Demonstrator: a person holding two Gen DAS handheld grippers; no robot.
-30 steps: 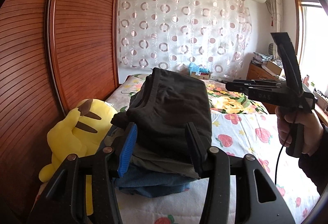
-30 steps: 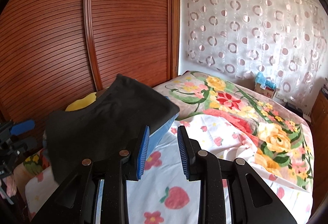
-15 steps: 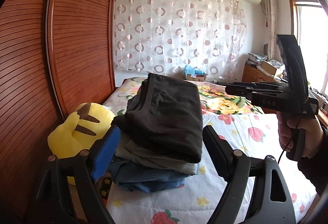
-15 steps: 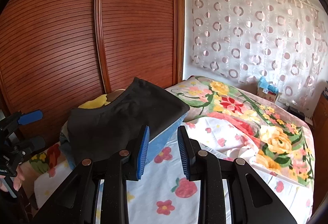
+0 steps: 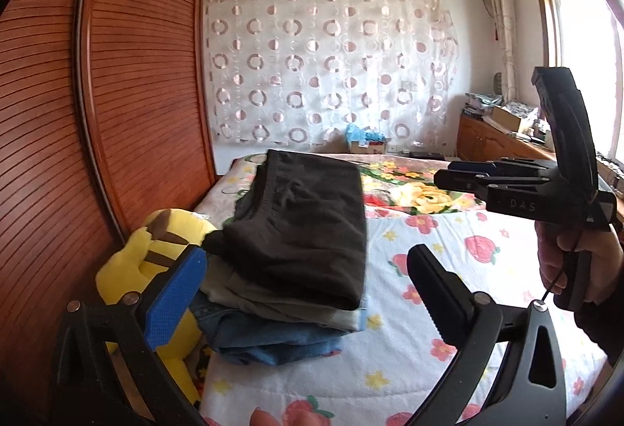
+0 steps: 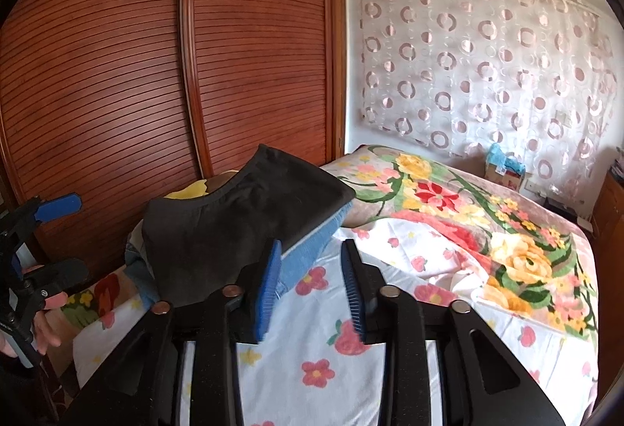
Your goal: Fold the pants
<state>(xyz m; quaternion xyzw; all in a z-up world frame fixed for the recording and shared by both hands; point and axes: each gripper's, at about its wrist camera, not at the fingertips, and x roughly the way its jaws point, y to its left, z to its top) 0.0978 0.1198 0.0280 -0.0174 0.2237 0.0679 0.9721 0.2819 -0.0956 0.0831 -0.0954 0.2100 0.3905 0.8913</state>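
Note:
Folded black pants (image 5: 300,235) lie on top of a stack of folded clothes (image 5: 273,324) on the bed, with grey and blue denim layers beneath. They also show in the right wrist view (image 6: 234,227). My left gripper (image 5: 304,293) is open wide and empty, pulled back from the stack. My right gripper (image 6: 310,283) is open with a narrower gap and empty, just right of the stack. It shows from the side in the left wrist view (image 5: 507,180). The left gripper shows at the left edge of the right wrist view (image 6: 43,242).
A yellow plush toy (image 5: 148,262) lies left of the stack by the wooden wardrobe doors (image 5: 117,94). The bed has a white flowered sheet (image 5: 429,289) and a floral blanket (image 6: 487,231). A wooden cabinet (image 5: 495,141) stands at the right.
My left gripper has opened wide, let go of the black pants and drawn back. The pants now rest on the stack. My right gripper has backed away slightly.

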